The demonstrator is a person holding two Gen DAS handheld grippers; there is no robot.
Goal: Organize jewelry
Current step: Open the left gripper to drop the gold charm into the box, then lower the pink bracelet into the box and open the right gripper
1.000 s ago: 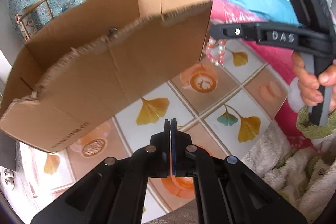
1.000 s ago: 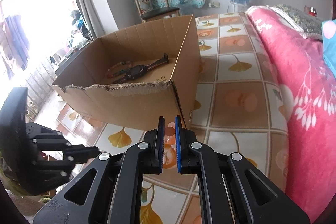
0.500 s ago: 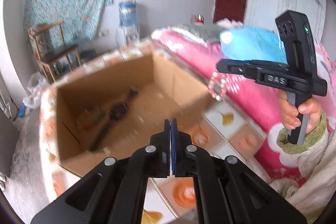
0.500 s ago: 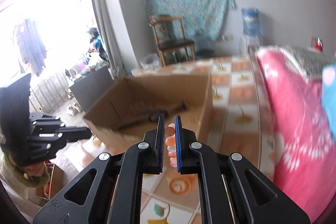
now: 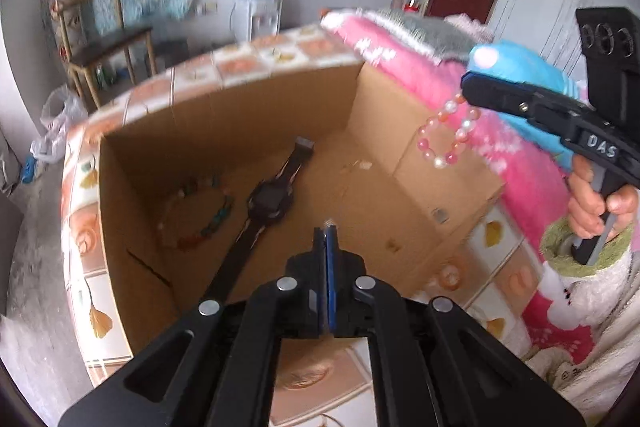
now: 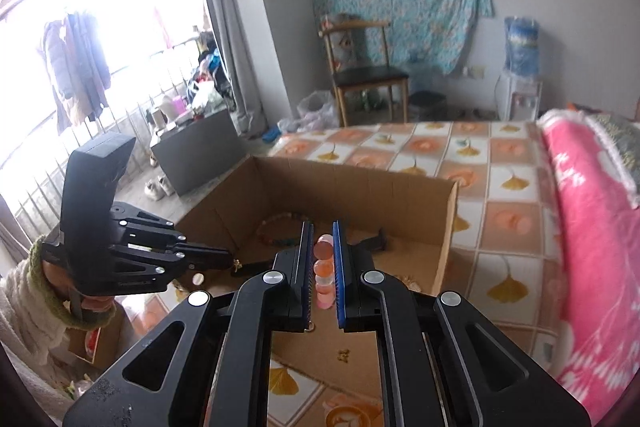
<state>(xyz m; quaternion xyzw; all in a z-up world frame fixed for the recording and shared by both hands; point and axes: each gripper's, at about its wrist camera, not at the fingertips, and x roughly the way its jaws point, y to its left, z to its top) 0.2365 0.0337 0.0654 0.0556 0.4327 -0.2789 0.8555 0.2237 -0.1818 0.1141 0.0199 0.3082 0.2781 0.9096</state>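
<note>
My right gripper [image 6: 322, 225] is shut on a pink and white bead bracelet [image 6: 324, 267]. In the left wrist view the bracelet [image 5: 448, 135] dangles from that gripper [image 5: 466, 87] over the right wall of an open cardboard box [image 5: 420, 163]. On the box floor lie a black wristwatch [image 5: 272, 203] and a multicoloured bead bracelet [image 5: 200, 215]. My left gripper [image 5: 325, 229] is shut, above the box's near side. A tiny gold speck sits at its tip [image 6: 229, 259]; I cannot tell what it is.
The box [image 6: 448, 223] rests on a bed with a leaf-patterned sheet [image 6: 500, 219]. A pink blanket [image 6: 592, 227] lies along the right. Beyond the bed stand a wooden chair [image 6: 368, 75] and a water dispenser [image 6: 520, 83].
Both grippers have risen, and both views now look down into the box instead of at its outer side. The pink bracelet stays in the right gripper.
</note>
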